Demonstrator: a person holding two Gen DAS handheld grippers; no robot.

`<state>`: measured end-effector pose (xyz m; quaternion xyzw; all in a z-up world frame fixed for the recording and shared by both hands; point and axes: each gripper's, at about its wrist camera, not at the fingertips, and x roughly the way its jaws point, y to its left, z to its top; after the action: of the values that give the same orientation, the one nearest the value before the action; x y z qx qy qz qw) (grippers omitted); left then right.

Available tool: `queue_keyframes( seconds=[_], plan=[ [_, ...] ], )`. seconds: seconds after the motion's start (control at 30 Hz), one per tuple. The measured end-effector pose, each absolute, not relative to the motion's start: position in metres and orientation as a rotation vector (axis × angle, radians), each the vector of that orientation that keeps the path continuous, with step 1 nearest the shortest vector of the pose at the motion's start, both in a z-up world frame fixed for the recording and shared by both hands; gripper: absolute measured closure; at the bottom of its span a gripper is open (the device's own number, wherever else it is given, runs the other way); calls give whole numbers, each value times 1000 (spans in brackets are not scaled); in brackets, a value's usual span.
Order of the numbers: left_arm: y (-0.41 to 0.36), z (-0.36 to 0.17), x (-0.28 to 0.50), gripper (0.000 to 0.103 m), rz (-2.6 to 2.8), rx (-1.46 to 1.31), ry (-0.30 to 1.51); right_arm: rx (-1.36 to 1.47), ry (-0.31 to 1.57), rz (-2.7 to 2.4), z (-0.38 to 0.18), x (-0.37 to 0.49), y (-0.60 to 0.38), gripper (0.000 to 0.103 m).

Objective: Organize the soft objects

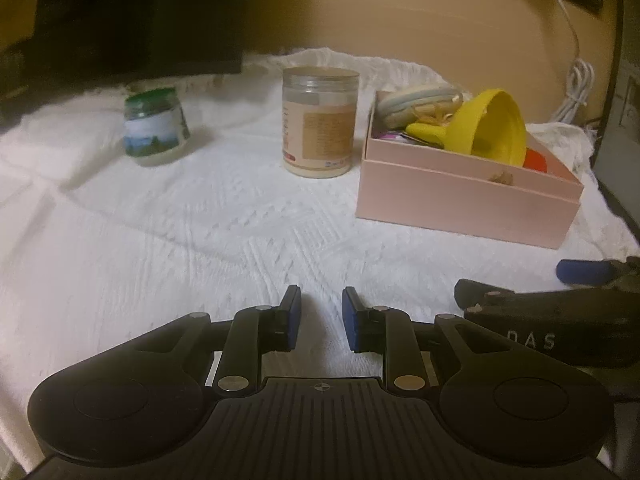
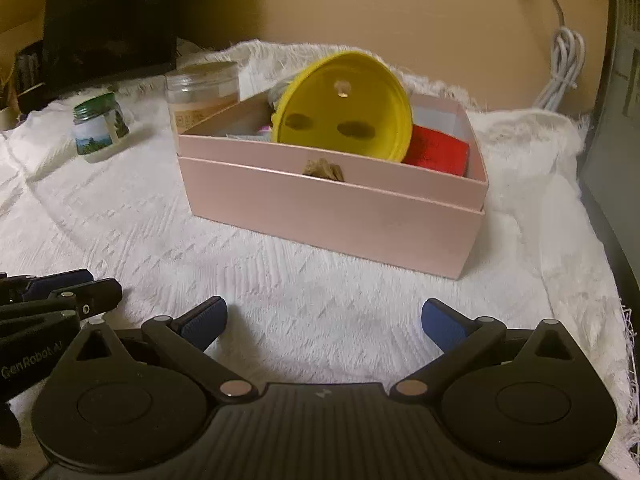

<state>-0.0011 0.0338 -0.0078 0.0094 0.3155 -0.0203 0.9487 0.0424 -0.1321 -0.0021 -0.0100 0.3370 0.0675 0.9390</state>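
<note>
A pink box (image 2: 332, 208) stands on the white textured cloth (image 2: 120, 208). Inside it lie a yellow cup-shaped piece (image 2: 344, 108) on its side, a red soft item (image 2: 436, 150) and, toward the back, a pale rolled fabric (image 1: 416, 102). A tan scrap (image 2: 324, 170) hangs over the front rim. My right gripper (image 2: 324, 308) hovers low in front of the box, open wide and empty. My left gripper (image 1: 320, 306) sits to its left over bare cloth, its blue pads a narrow gap apart with nothing between them. The pink box (image 1: 460, 196) lies ahead to its right.
A clear tub with a beige label (image 1: 320, 128) and a small green-lidded jar (image 1: 156, 128) stand left of the box. A dark block (image 1: 120, 20) fills the back left. A coiled white cable (image 2: 560, 68) hangs at the back right, where the cloth's frayed edge (image 2: 624, 320) ends.
</note>
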Motion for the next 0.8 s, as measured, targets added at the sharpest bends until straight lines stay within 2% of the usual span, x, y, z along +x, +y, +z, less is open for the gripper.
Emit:
queue_keyframes(
  seconds=[0.8],
  plan=[
    [25,-7,-2,79,-13,59,642,-10,692,148,-1,43,-135,0]
  ],
)
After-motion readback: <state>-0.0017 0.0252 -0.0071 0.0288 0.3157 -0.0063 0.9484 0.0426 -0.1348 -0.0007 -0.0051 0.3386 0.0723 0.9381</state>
